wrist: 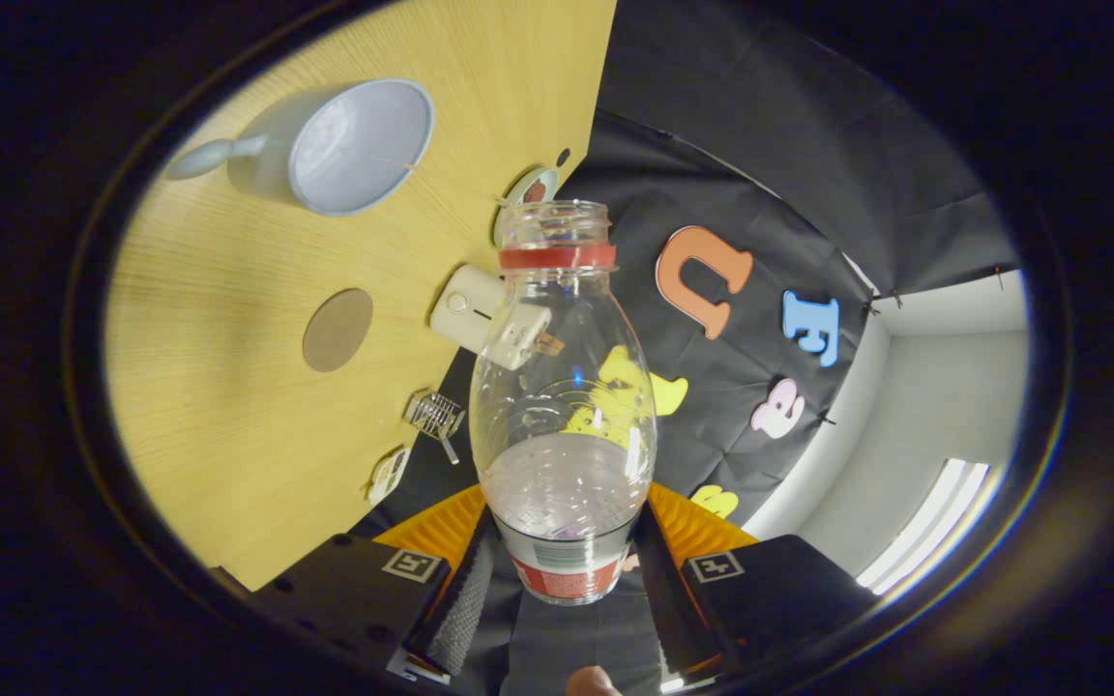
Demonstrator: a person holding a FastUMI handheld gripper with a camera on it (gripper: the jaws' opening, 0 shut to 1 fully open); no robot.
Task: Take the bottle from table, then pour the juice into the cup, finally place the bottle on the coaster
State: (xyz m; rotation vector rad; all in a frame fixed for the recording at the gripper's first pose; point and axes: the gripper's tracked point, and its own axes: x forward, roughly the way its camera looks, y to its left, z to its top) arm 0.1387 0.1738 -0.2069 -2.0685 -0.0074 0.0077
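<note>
My gripper (565,565) is shut on a clear plastic bottle (562,387), both fingers pressing on its lower body near the red label. The bottle has no cap and a red neck ring, and it looks empty. The whole view is rolled far over, so the wooden table (228,387) stands almost on edge beside the bottle. A pale blue cup (354,145) with a handle sits on the table beyond and to the side of the bottle's mouth. A round brown coaster (337,330) lies on the table between the cup and my fingers.
Along the table's far edge lie a white box-shaped device (465,307), a small round dish (528,193), a little wire rack (436,416) and a small packet (388,474). The black cloth wall hangs behind the bottle.
</note>
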